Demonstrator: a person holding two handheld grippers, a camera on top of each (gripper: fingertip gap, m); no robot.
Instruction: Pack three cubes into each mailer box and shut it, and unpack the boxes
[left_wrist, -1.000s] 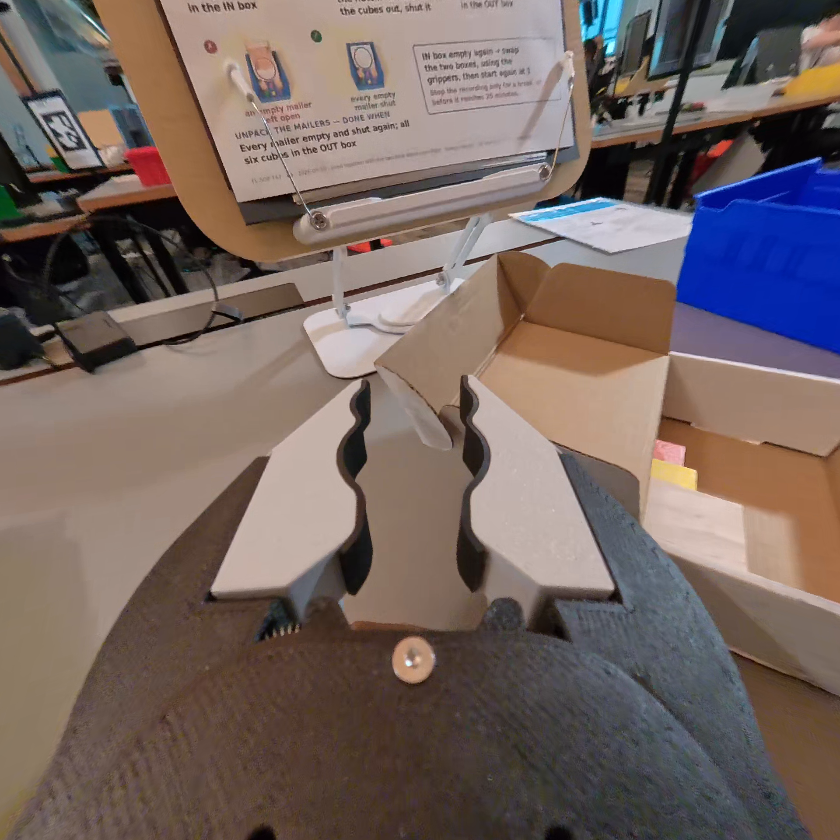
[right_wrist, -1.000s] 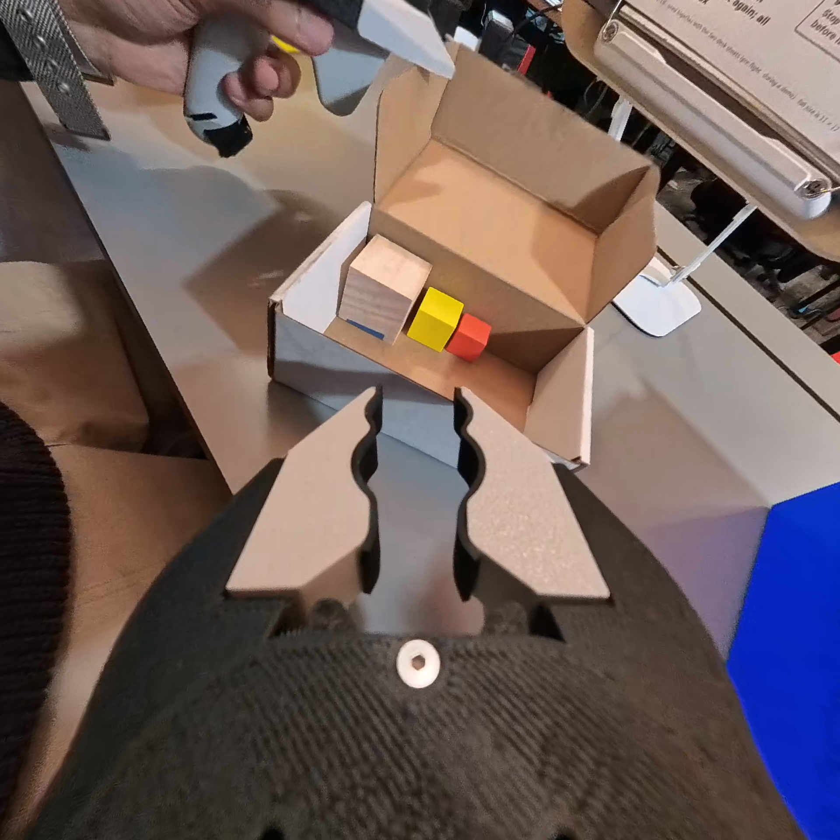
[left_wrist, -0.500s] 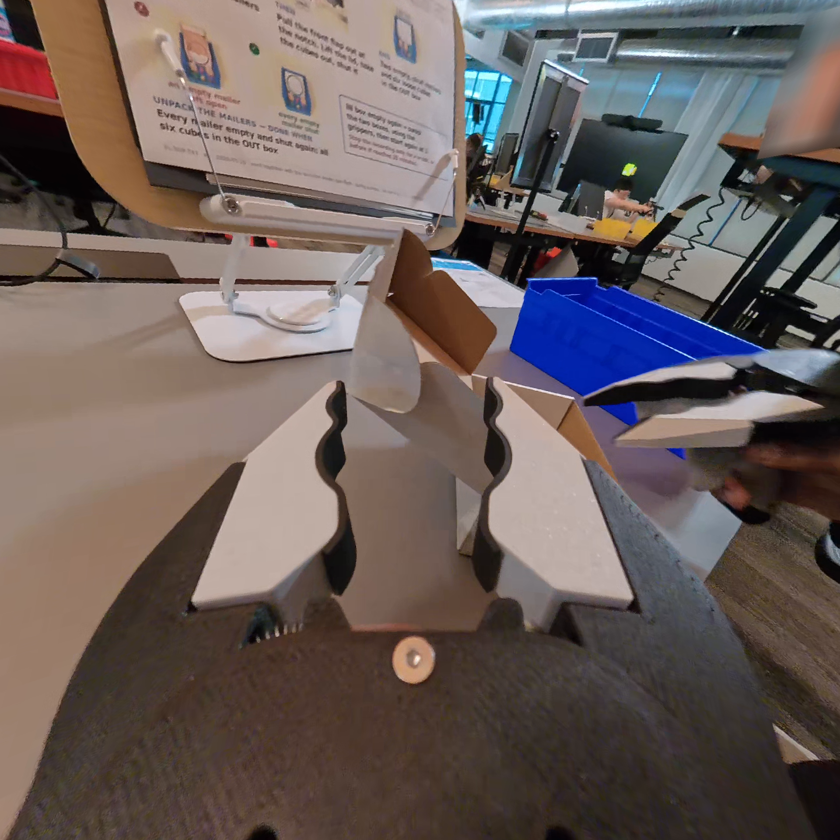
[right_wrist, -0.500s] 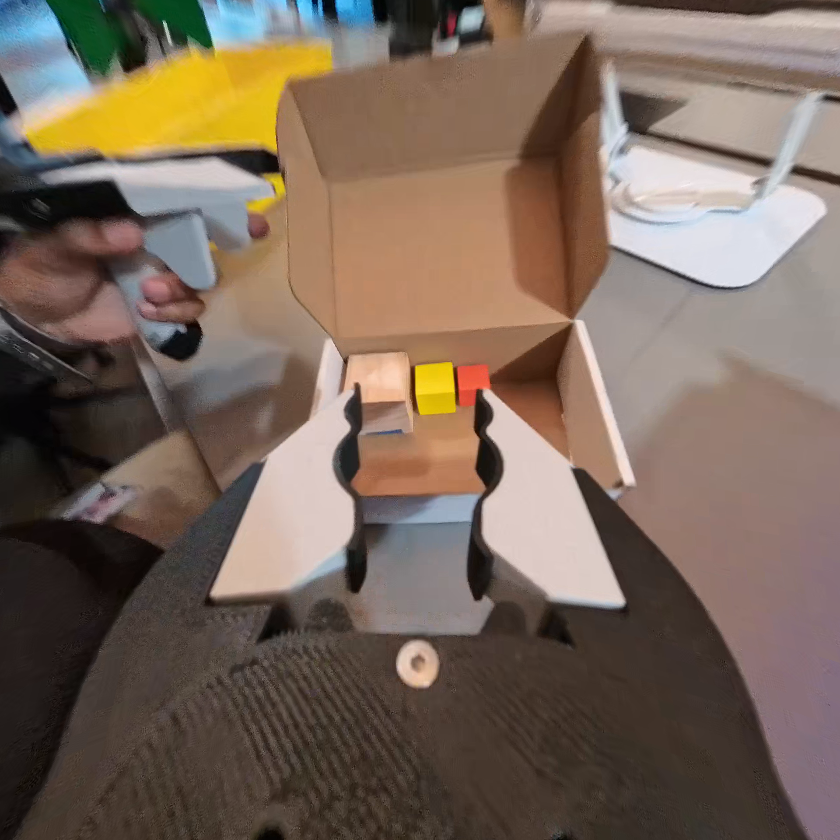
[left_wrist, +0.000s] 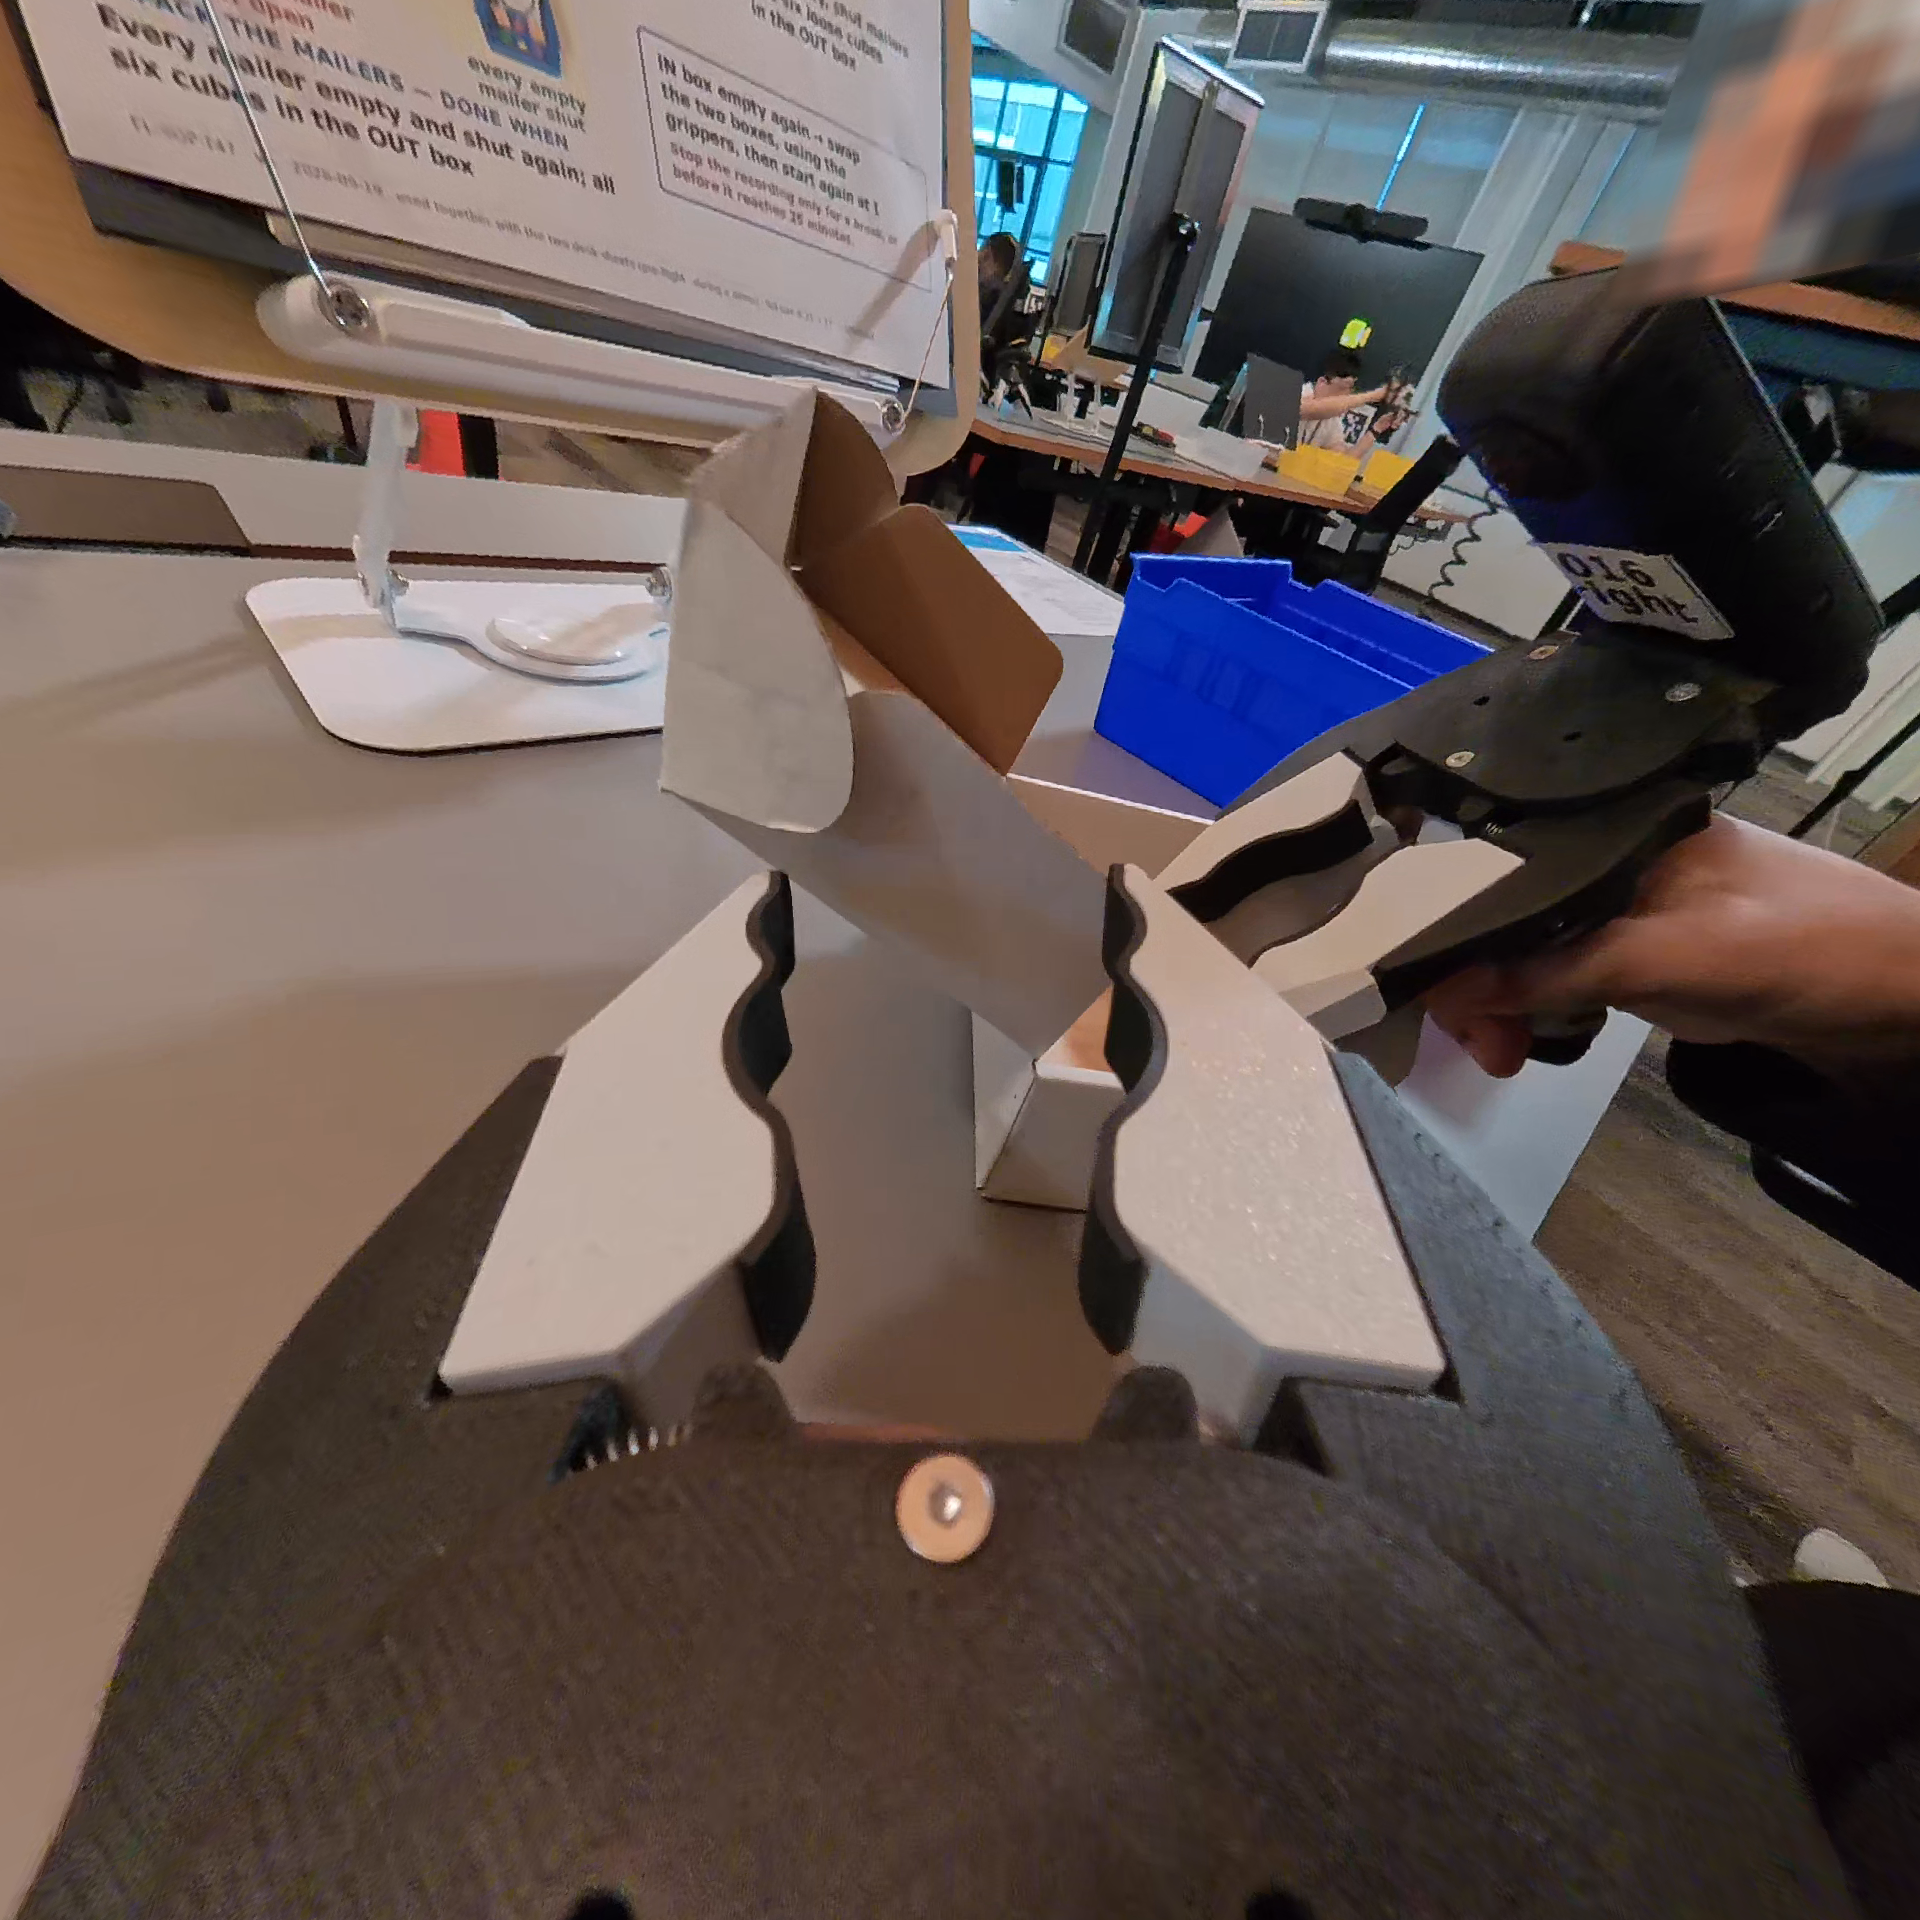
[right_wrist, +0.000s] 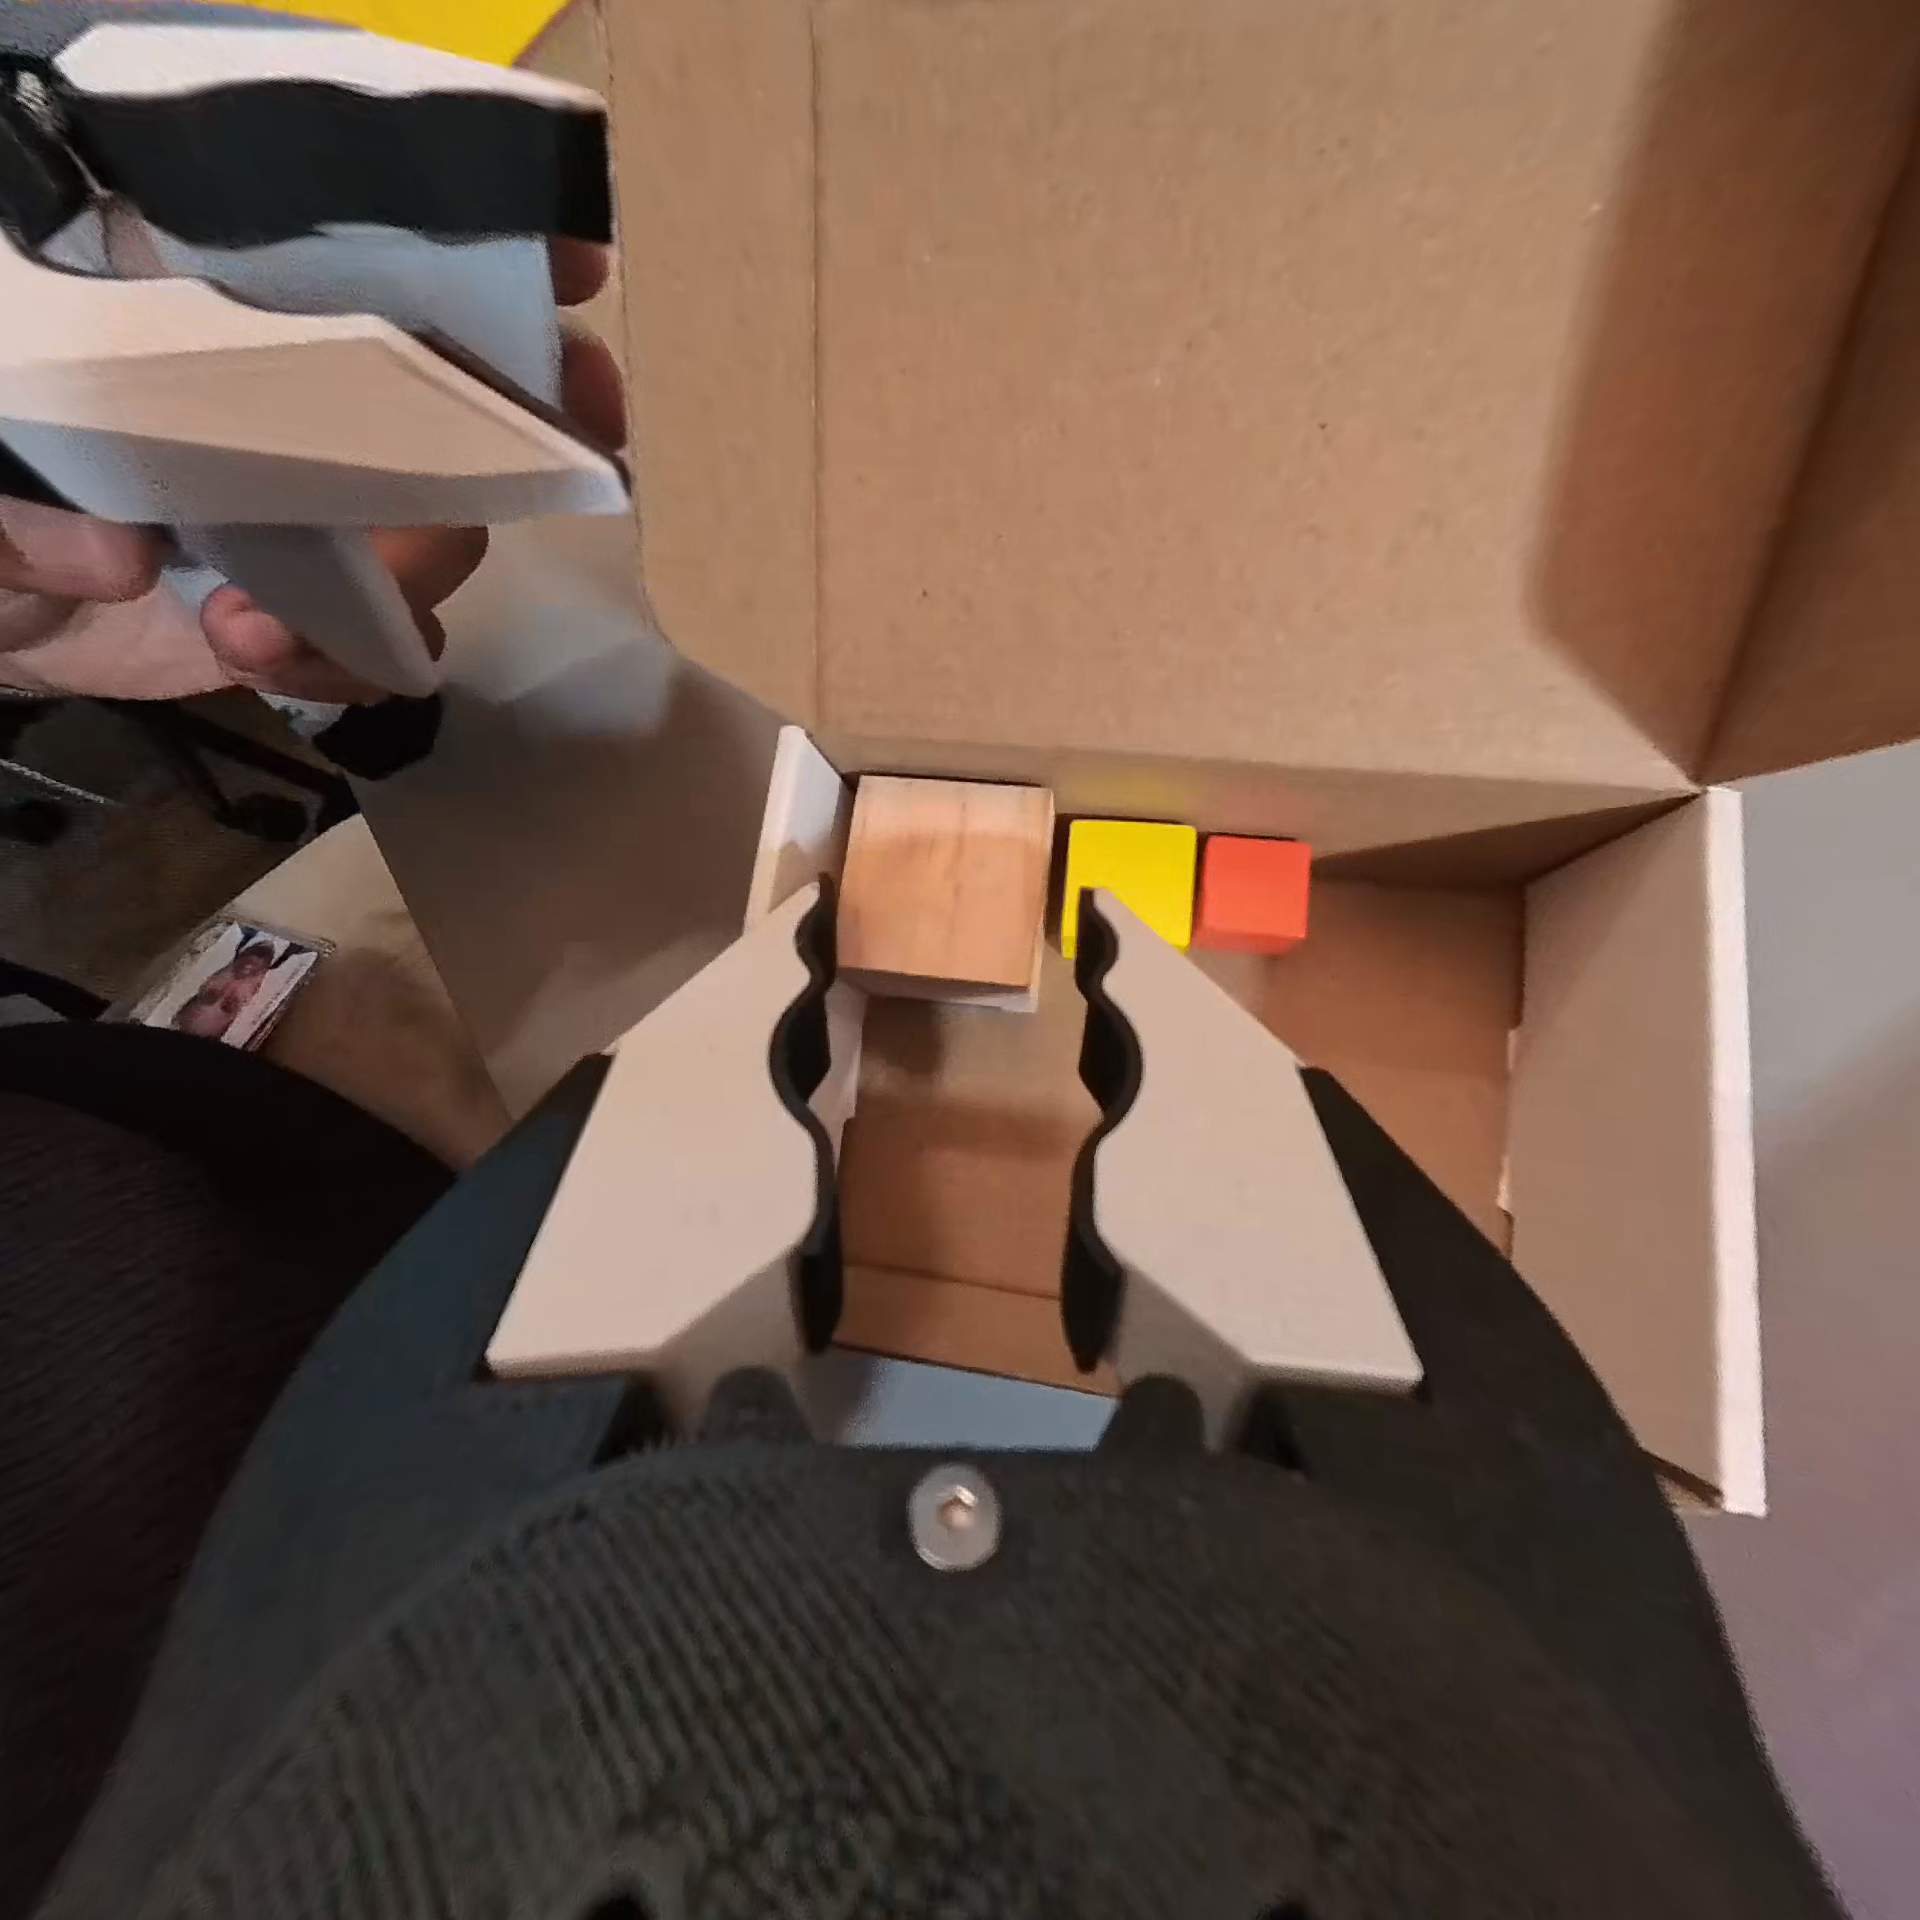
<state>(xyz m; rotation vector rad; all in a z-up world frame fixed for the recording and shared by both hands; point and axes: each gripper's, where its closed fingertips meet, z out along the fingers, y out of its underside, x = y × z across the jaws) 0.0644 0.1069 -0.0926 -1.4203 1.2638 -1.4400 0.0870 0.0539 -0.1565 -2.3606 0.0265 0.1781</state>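
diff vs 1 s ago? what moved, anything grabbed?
The right claw moved in over the open mailer box, and its open fingers now straddle the wooden cube; nothing gripped yet. The left claw swung round to the box's side and sits open by the raised lid. The wooden, yellow cube and orange cube kept their row along the back wall.

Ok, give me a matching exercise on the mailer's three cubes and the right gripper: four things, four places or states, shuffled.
Things:
1. wooden cube
2. yellow cube
3. orange cube
4. right gripper

Places or states:
A. middle of the row
B. open, jaws either side of the largest cube
C. right end of the row
D. left end of the row, by the mailer box's white side wall

Pairs: 1-D, 2-A, 3-C, 4-B
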